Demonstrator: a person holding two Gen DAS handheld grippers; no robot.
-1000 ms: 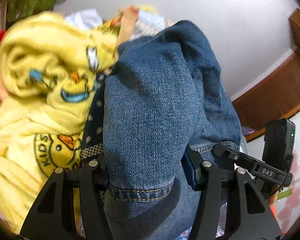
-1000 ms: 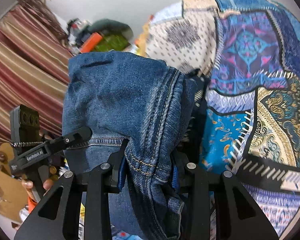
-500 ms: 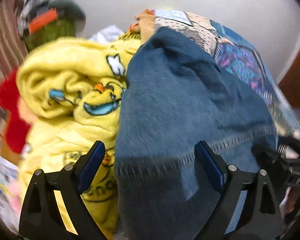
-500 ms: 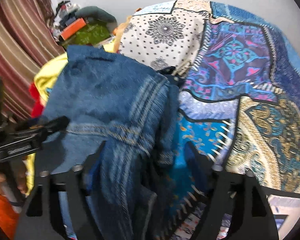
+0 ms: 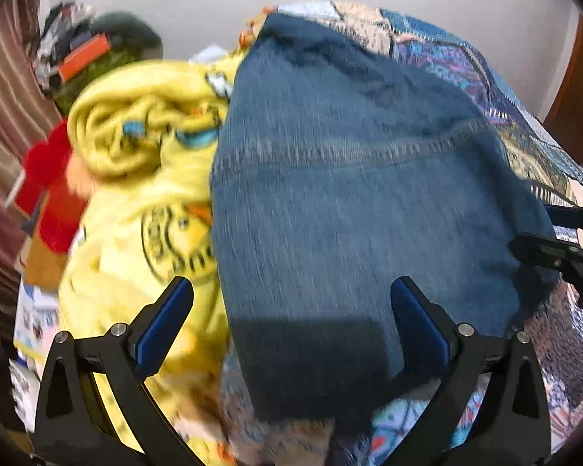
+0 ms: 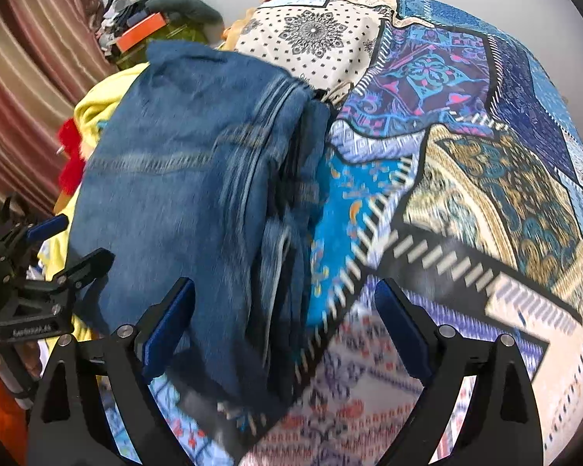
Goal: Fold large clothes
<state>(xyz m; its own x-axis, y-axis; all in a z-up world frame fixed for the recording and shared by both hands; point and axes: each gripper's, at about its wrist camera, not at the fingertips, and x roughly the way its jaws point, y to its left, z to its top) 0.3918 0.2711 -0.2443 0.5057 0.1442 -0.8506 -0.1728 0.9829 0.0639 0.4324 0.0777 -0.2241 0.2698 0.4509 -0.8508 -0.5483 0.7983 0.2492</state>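
On the patterned bedspread the jeans are lying folded beside a yellow blanket. Left gripper and right gripper are both hanging wide open, gripping nothing. Fold's looking basically done, maybe just tidying left.

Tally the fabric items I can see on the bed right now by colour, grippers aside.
Blue denim: 1, the folded jeans
Yellow: 1, the cartoon-print garment beside the jeans
Red: 1, a red item, too blurred to identify
Multicolour patchwork: 1, the bedspread underneath
Total: 4
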